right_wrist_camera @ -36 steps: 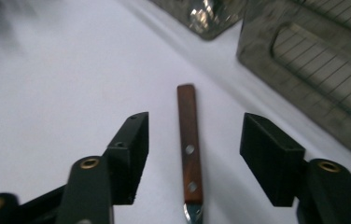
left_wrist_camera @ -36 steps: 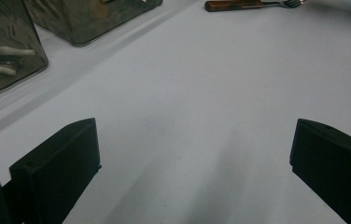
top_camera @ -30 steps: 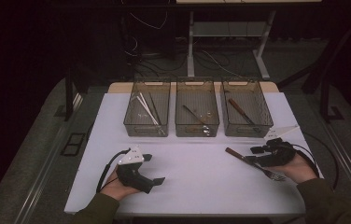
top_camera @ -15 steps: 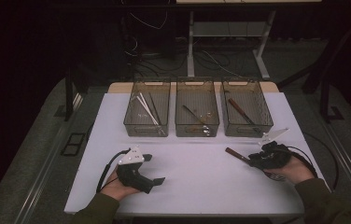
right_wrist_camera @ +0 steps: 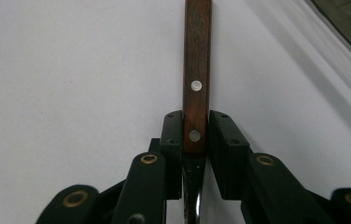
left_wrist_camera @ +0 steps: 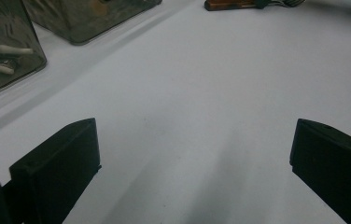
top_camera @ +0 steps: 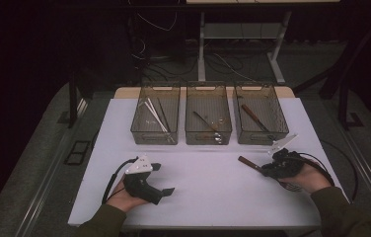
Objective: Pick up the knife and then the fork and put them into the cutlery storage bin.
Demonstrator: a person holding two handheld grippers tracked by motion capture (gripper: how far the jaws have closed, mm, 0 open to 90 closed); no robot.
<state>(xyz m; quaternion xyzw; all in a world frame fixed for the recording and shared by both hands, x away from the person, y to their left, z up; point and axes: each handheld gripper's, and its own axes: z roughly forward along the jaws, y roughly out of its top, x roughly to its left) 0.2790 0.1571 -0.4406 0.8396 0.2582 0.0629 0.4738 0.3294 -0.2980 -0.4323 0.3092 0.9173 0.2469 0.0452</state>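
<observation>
A utensil with a brown wooden handle (top_camera: 247, 162) lies on the white table at the right; the right gripper view shows the handle (right_wrist_camera: 197, 70) running straight away from the camera, two rivets on it. My right gripper (top_camera: 266, 171) (right_wrist_camera: 196, 130) has just been closing and its pads now press both sides of the handle near its metal end. My left gripper (top_camera: 164, 177) (left_wrist_camera: 192, 154) rests at the table's front left, jaws wide apart with bare table between them.
Three translucent bins stand in a row at the back: the left bin (top_camera: 155, 137) holds white utensils, the middle bin (top_camera: 208, 138) metal pieces, the right bin (top_camera: 260, 138) another wooden-handled utensil. Cables trail from both grippers.
The right gripper's jaws have drawn together onto the wooden handle. Both hands stay about where they were.
</observation>
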